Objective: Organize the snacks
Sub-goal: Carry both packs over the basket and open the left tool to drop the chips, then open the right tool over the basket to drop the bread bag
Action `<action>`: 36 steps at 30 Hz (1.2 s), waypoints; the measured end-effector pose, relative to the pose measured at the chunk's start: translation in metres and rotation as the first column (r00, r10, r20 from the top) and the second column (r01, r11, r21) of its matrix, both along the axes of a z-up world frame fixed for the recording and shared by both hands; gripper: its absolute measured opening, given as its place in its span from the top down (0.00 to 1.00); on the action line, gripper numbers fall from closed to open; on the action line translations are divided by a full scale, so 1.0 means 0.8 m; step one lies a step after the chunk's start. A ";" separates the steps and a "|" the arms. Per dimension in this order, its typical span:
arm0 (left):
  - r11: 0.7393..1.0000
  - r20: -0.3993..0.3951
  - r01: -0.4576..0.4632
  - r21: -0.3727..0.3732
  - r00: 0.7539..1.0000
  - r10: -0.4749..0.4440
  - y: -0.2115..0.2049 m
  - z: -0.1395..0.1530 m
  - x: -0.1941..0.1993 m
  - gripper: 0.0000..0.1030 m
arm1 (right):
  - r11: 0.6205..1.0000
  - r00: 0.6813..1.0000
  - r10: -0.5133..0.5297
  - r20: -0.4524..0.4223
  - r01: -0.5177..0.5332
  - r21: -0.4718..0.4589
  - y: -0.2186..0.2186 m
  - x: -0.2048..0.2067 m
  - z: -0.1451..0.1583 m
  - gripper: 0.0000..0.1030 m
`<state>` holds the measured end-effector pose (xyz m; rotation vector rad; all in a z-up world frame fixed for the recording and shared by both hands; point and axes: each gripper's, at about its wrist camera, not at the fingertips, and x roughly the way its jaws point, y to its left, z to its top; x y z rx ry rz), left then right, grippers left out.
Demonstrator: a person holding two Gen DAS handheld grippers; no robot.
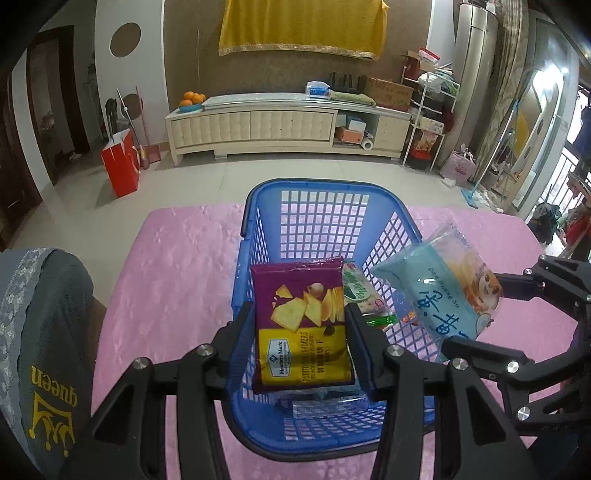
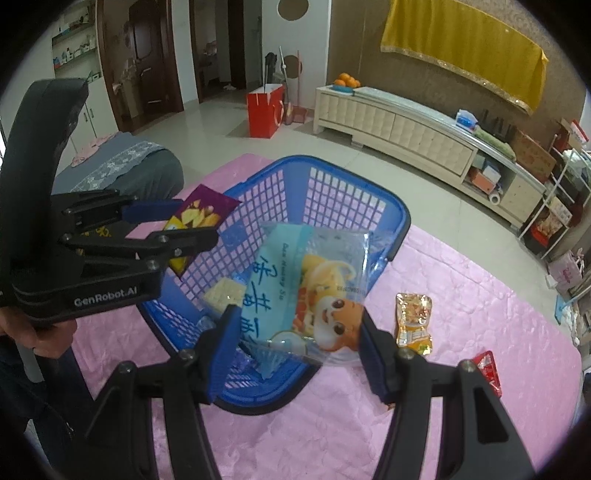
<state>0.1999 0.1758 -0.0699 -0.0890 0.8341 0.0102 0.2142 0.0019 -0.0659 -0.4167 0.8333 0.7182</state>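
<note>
Basket (image 1: pixel 255 206) held two or three packets; left gripper (image 1: pixel 300 332) pinched chips (image 1: pixel 301 325), right gripper (image 2: pixel 297 334) pinched biscuits (image 2: pixel 314 291) above it, two sachets (image 2: pixel 413 319) outside.

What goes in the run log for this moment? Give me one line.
left tongs: gripping purple cracker pack | right tongs: gripping light blue snack pack | both over blue basket | orange pouch on pink cloth

I see a pale tiled floor (image 1: pixel 207 181) stretching to a long cream cabinet (image 1: pixel 258 127) against a brown wall (image 1: pixel 192 55), a yellow cloth (image 1: pixel 301 26) hanging above, and dark wooden doors (image 2: pixel 147 55) off to the left.
</note>
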 end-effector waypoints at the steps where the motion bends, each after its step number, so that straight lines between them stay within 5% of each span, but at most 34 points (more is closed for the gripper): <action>1: 1.000 0.001 0.002 0.004 1.000 -0.002 -0.001 0.000 0.001 0.56 | 1.000 1.000 0.001 -0.001 -0.001 -0.001 0.000 0.001 -0.001 0.37; 6: 1.000 0.001 -0.015 -0.008 1.000 0.015 0.003 -0.003 0.008 0.55 | 1.000 1.000 0.005 -0.008 -0.005 -0.014 0.006 0.007 -0.003 0.37; 9: 1.000 0.026 -0.015 -0.024 1.000 0.015 0.007 -0.001 0.002 0.39 | 1.000 1.000 0.012 -0.003 -0.012 -0.016 0.008 0.005 -0.003 0.37; 30: 0.998 0.049 -0.054 -0.037 0.997 0.056 0.020 0.005 -0.040 0.37 | 0.999 0.999 0.041 0.011 -0.040 -0.031 0.025 -0.004 -0.001 0.36; 34: 0.998 0.046 -0.059 -0.024 0.997 0.061 0.017 0.007 -0.049 0.37 | 0.999 0.999 0.045 -0.004 -0.045 -0.005 0.023 -0.003 -0.001 0.32; 36: 0.998 0.052 -0.058 -0.023 0.997 0.059 0.014 0.012 -0.056 0.37 | 0.999 0.999 0.045 0.011 -0.045 0.018 0.016 -0.006 0.005 0.22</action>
